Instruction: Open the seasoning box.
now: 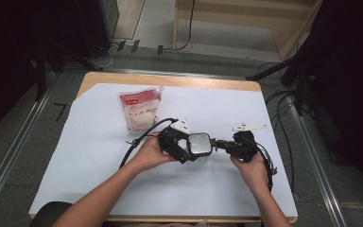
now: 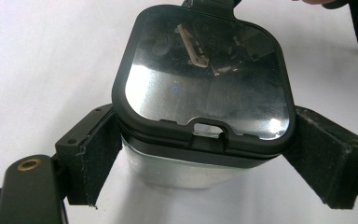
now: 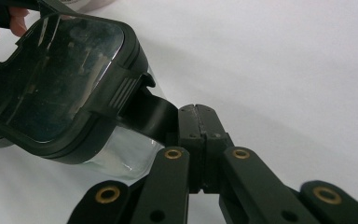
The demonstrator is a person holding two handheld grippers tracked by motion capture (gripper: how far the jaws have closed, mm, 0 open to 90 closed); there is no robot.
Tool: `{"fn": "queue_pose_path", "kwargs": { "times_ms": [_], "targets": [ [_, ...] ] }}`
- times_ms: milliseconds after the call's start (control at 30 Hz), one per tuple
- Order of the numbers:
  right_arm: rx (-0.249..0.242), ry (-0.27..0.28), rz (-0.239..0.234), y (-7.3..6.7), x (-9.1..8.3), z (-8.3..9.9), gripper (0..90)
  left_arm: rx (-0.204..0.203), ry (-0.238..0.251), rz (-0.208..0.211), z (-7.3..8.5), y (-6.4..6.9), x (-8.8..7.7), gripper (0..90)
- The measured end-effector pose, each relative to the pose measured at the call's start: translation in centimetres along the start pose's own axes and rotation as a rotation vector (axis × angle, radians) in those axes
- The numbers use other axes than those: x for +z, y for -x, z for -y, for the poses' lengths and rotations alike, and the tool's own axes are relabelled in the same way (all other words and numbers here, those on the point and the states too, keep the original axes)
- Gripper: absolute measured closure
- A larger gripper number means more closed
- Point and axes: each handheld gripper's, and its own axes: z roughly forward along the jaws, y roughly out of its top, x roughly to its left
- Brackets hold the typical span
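Container (image 1: 200,144), clear-walled with a black-rimmed glossy lid, sits between the two grippers near the middle of the counter (image 1: 94,156), which is covered in white. In the left gripper view the left gripper (image 2: 200,163) has its fingers (image 2: 91,158) spread wide and pressed against the container's two opposite sides just under the lid rim, so it grips the container's body; the lid (image 2: 205,79) lies just beyond and above the fingers. In the right gripper view the right gripper (image 3: 198,122) has its fingers (image 3: 189,126) fully closed, pad against pad, their tips meeting at a black tab (image 3: 150,114) that sticks out from the lid's ribbed edge; whether the tab is pinched between the tips I cannot tell. The container lies up and to the left of those fingers. Well beyond the left gripper's fingers in the high view, a red-and-white pouch (image 1: 140,109) lies flat on the counter.
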Motion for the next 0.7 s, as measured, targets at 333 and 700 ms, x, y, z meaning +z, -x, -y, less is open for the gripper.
{"fn": "queue_pose_path", "kwargs": {
  "times_ms": [333,700],
  "targets": [
    [0.007,-0.007,-0.001,-0.05,-0.04,0.08,90.0,0.03,-0.016,-0.023,-0.25,0.32,-0.25,16.9],
    [0.005,-0.009,-0.001,-0.13,-0.03,0.08,90.0,0.028,-0.014,-0.022,-0.67,0.35,-0.63,16.8]
  ]
}}
